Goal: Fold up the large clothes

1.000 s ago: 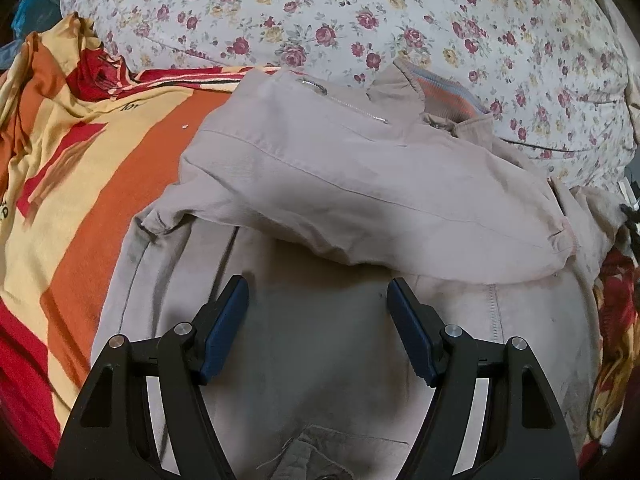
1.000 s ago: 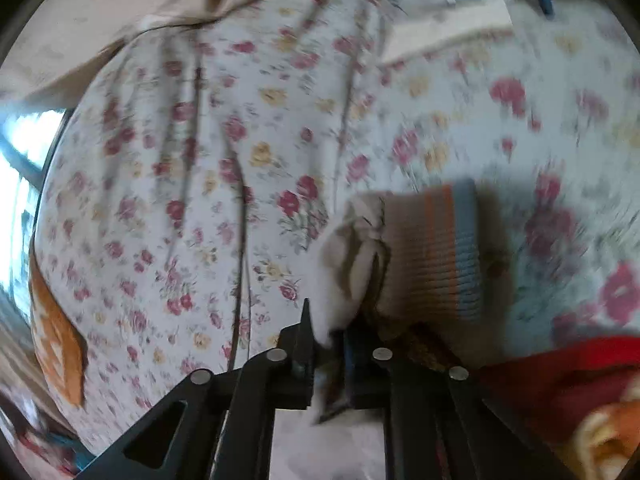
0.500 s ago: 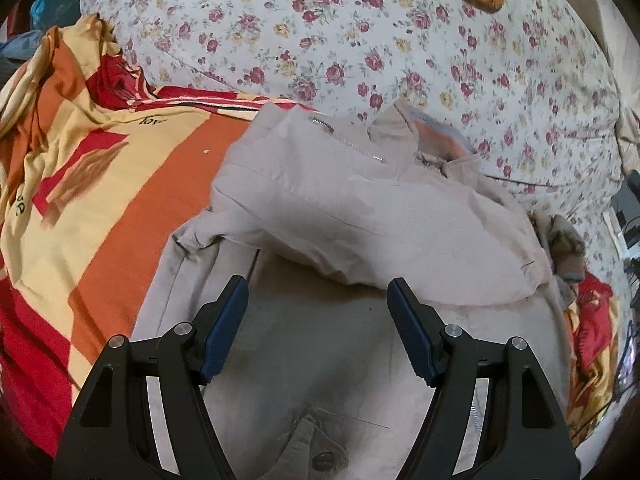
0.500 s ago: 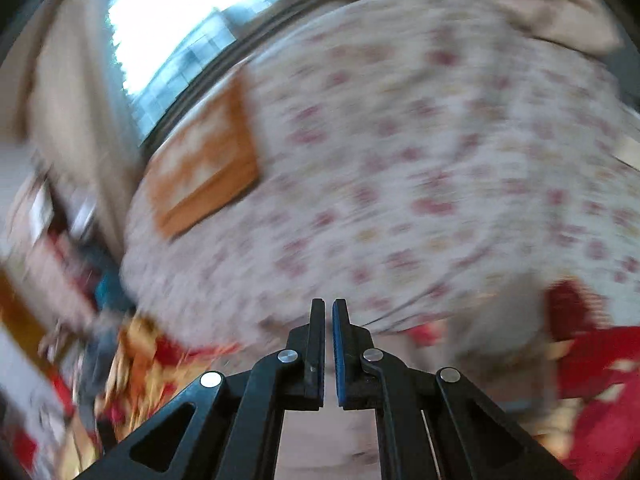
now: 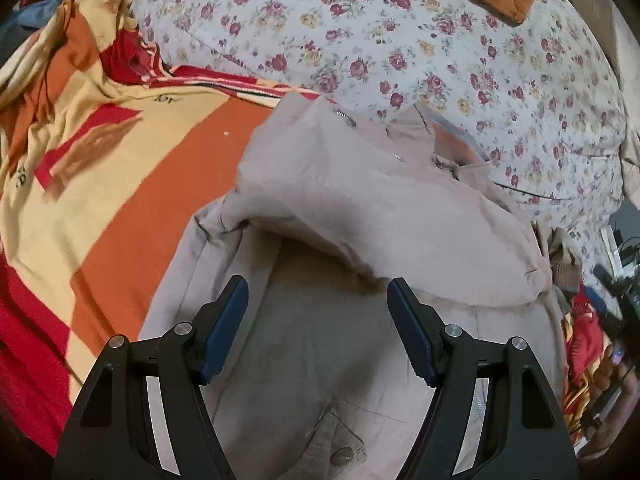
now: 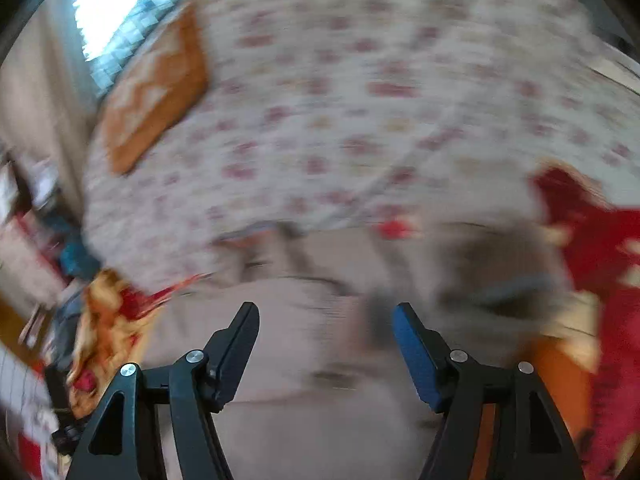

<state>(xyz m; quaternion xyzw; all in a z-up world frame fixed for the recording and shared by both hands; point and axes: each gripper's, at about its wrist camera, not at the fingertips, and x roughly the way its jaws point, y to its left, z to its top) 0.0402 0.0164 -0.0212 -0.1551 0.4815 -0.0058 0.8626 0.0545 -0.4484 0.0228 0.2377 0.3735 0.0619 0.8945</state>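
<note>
A beige jacket (image 5: pixel 360 208) lies on the bed, its sleeve folded across the body and its striped collar at the top. My left gripper (image 5: pixel 318 292) hovers open over the jacket's lower body, nothing between its blue pads. In the right wrist view, which is blurred by motion, the same jacket (image 6: pixel 304 320) spreads below my right gripper (image 6: pixel 326 314). Its jaws are opening, with nothing between them. The right gripper's black frame and the hand holding it (image 5: pixel 616 320) also show at the right edge of the left wrist view.
A floral sheet (image 5: pixel 400 40) covers the bed behind the jacket. An orange, yellow and red striped cloth (image 5: pixel 100 168) lies to the left. An orange patterned cushion (image 6: pixel 156 88) rests on the sheet further back. A bright window (image 6: pixel 116 4) is beyond.
My right gripper let go of the striped cuff, swung across the bed with a roll, and went from shut to open. The left gripper drifted slightly, staying open above the jacket.
</note>
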